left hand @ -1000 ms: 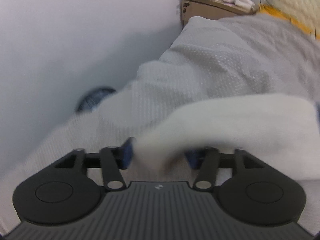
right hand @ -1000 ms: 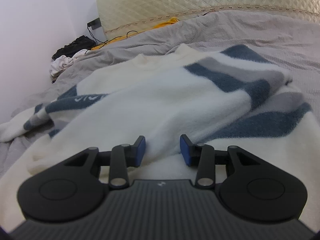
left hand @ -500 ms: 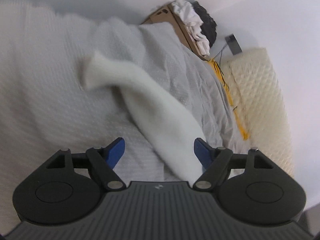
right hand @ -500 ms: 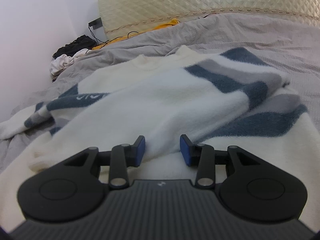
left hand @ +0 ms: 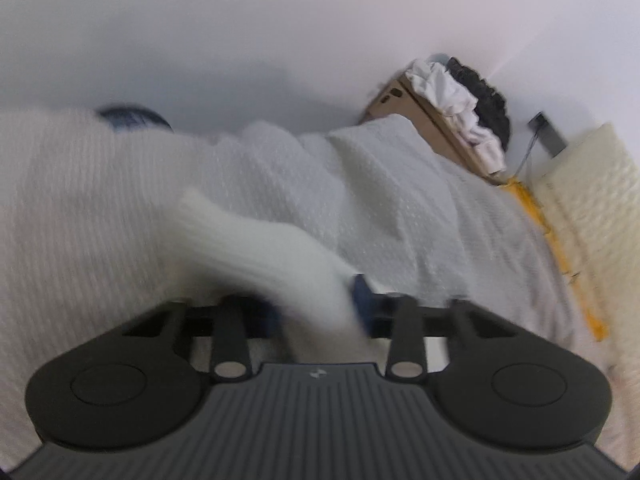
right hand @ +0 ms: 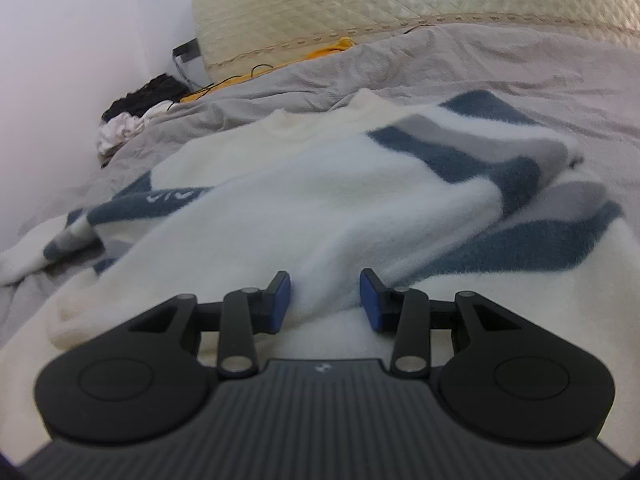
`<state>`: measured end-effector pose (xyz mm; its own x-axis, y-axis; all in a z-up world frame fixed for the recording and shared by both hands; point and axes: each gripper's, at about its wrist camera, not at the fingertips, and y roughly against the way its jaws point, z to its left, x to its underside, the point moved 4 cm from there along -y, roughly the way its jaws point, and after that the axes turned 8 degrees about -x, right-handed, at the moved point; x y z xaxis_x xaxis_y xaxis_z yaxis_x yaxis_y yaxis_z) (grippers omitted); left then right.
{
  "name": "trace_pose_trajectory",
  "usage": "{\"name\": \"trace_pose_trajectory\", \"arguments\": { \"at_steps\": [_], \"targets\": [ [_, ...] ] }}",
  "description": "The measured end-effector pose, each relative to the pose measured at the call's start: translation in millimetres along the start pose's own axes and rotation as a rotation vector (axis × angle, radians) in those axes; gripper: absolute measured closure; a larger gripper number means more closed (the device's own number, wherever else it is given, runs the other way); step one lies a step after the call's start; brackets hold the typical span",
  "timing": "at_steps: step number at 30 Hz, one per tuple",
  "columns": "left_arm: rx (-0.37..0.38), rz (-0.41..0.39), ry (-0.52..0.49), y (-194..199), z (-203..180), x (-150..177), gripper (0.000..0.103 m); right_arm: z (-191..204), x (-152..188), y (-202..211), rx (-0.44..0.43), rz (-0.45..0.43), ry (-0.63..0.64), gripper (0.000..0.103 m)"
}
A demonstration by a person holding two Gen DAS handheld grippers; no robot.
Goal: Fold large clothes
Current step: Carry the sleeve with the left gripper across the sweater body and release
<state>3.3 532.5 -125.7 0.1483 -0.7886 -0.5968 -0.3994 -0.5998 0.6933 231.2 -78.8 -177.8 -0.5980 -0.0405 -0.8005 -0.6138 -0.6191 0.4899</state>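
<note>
A fluffy white sweater [right hand: 320,184] with blue and grey stripes lies spread on the grey bed cover [right hand: 480,64]. My right gripper [right hand: 325,300] is shut on a raised white fold near its lower part. In the blurred left wrist view, the sweater's white sleeve [left hand: 256,240] runs from the bed cover [left hand: 400,184] down between the blue pads of my left gripper [left hand: 320,308]. Its jaws are closing and the sleeve fills the gap between them. The left pad is hidden behind the sleeve.
A cardboard box [left hand: 424,128] piled with white and black clothes [left hand: 460,96] stands by the wall at the bed's far corner. A cream quilted headboard [right hand: 400,0] backs the bed, with yellow cloth [left hand: 560,248] and black cables [right hand: 256,70] along it. A dark blue object [left hand: 128,116] shows beyond the bed's edge.
My left gripper opened, rolled and shifted, and its jaws have come together around the white sleeve. The right gripper and the sweater under it have stayed put.
</note>
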Motion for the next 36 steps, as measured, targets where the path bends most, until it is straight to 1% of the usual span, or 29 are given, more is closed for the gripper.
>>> {"name": "trace_pose_trajectory", "arguments": {
  "at_steps": [1, 2, 5, 6, 8, 10, 12, 14, 17, 20, 23, 24, 25, 27, 29, 31, 34, 36],
  "targets": [
    [-0.023, -0.018, -0.029, 5.2, -5.0, -4.3, 0.08, 0.3, 0.0, -0.1, 0.002, 0.001, 0.0, 0.062],
    [-0.037, -0.038, -0.056, 11.1, -9.6, -8.8, 0.082, 0.1, -0.4, -0.2, 0.001, 0.002, -0.005, 0.062],
    [-0.043, -0.137, -0.145, 49.5, -37.5, -25.1, 0.085, -1.7, -4.6, 0.6, -0.006, 0.005, -0.021, 0.062],
    [-0.046, -0.168, -0.177, 63.8, -50.5, -30.1, 0.085, -2.5, -7.5, 2.3, -0.006, 0.0, -0.024, 0.062],
    [-0.022, -0.244, -0.262, 94.3, -87.6, -36.9, 0.085, 0.3, -15.3, 11.4, -0.013, -0.029, -0.029, 0.06],
    [0.042, -0.307, -0.337, 131.6, -127.6, -38.3, 0.085, 3.9, -24.5, 23.1, -0.023, -0.063, -0.023, 0.06],
    [0.11, -0.335, -0.378, 166.1, -162.5, -35.3, 0.085, 6.7, -32.2, 35.2, -0.029, -0.089, -0.02, 0.06],
    [0.178, -0.37, -0.438, 204.6, -199.0, -24.8, 0.086, 6.9, -36.8, 45.4, -0.034, -0.108, -0.019, 0.06],
    [0.281, -0.405, -0.509, 261.4, -248.8, 2.6, 0.086, 4.7, -42.3, 64.3, -0.024, -0.119, -0.016, 0.06],
    [0.376, -0.415, -0.577, 309.0, -290.2, 41.0, 0.086, -2.9, -50.5, 83.4, -0.027, -0.145, -0.041, 0.06],
    [0.459, -0.42, -0.673, 346.9, -325.4, 92.5, 0.086, -14.6, -57.7, 103.5, -0.012, -0.173, -0.073, 0.06],
    [0.486, -0.422, -0.714, 358.7, -336.6, 115.4, 0.086, -18.8, -59.1, 109.9, -0.009, -0.182, -0.083, 0.06],
    [0.507, -0.422, -0.746, 366.3, -344.6, 134.8, 0.086, -23.7, -60.5, 116.9, -0.005, -0.191, -0.093, 0.06],
    [0.523, -0.419, -0.798, 376.4, -358.4, 173.4, 0.086, -31.0, -60.7, 129.7, 0.003, -0.206, -0.104, 0.06],
    [0.544, -0.392, -0.828, 375.2, -374.7, 215.8, 0.086, -40.2, -61.5, 139.5, 0.019, -0.213, -0.112, 0.06],
    [0.575, -0.353, -0.853, 371.4, -380.8, 260.1, 0.086, -50.7, -62.8, 144.8, 0.056, -0.196, -0.114, 0.06],
    [0.594, -0.272, -0.915, 360.1, -380.8, 334.0, 0.086, -71.3, -65.4, 151.1, 0.075, -0.192, -0.169, 0.059],
    [0.601, -0.212, -0.969, 345.0, -379.2, 385.1, 0.086, -84.4, -66.2, 153.8, 0.087, -0.191, -0.201, 0.059]
  ]
}}
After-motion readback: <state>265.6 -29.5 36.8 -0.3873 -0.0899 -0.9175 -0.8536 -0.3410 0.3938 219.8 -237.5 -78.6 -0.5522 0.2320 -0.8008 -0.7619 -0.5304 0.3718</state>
